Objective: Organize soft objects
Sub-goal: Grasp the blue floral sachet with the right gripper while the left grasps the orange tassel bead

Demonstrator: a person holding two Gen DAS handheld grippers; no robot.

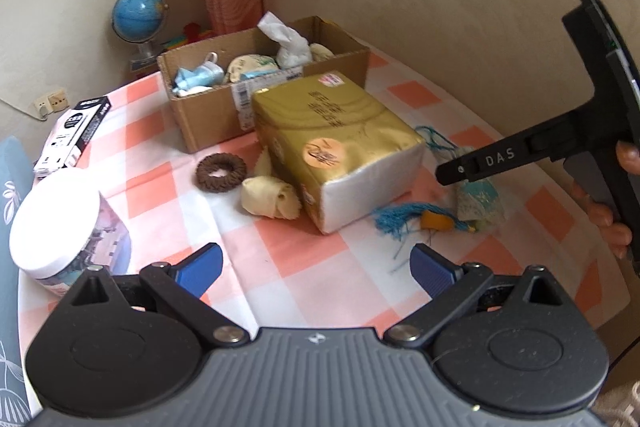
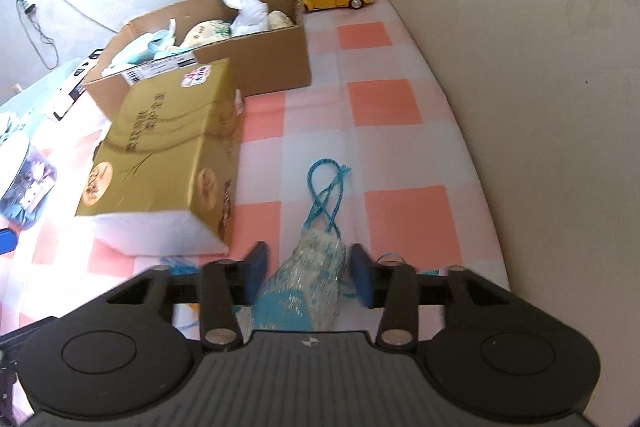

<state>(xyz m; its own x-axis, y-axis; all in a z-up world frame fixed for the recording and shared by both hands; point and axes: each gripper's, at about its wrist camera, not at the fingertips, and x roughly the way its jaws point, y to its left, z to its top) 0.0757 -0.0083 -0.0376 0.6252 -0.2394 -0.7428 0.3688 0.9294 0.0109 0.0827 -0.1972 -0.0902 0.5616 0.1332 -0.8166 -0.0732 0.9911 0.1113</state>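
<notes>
Pouch (image 2: 316, 279), blue and silver, lies on the checked cloth (image 2: 384, 103) between the right gripper (image 2: 308, 269) fingers, which stand apart and clear of it; beyond their left tip sits the gold pack (image 2: 160, 155). Left gripper (image 1: 316, 267) fingers are spread with nothing between them, a cream roll (image 1: 270, 201) ahead

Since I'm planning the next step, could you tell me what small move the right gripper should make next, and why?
Probably close the right gripper on the blue mesh pouch: the pouch lies between its open blue pads, not yet pressed, and the cardboard box already holds other soft items.
</notes>
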